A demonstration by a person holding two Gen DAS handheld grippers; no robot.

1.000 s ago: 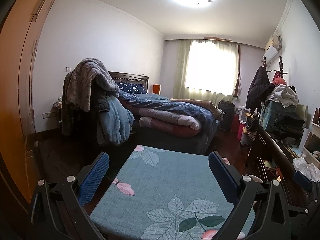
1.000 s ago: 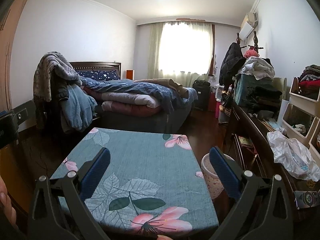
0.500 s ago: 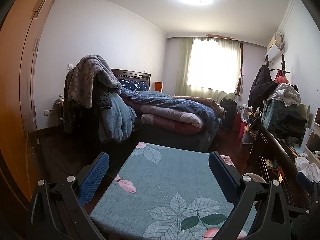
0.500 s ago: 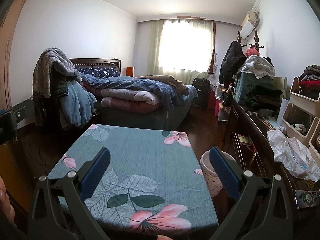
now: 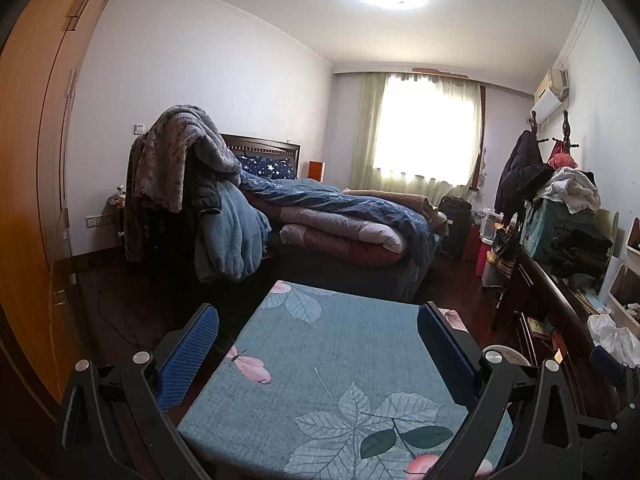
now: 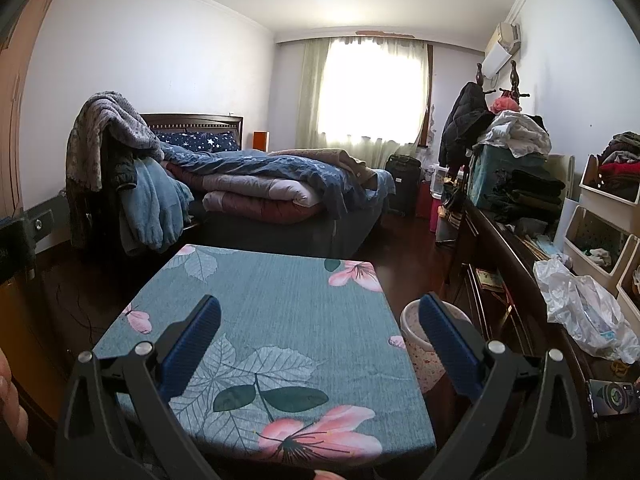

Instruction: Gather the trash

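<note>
- Hovering above the bench, the left gripper has its blue pads spread wide with nothing between them.
- Likewise, the right gripper is spread wide and empty over the same bench, which wears a teal cloth printed with leaves and pink flowers.
- Its top is bare in both views.
- Just beside the bench's right edge stands a pale speckled bin on the dark floor; in the left view only its rim shows behind the gripper finger.
- Farther right, a crumpled clear plastic bag lies on a dark wooden dresser, near white storage crates; the left view shows the same bag at the frame's edge.
- Folded clothes are piled further along the dresser.
- Beyond the bench is a bed heaped with quilts, with blankets draped at its left.
- A curtained window glows at the far wall.
- At the right view's lower left edge, part of a hand shows.
</note>
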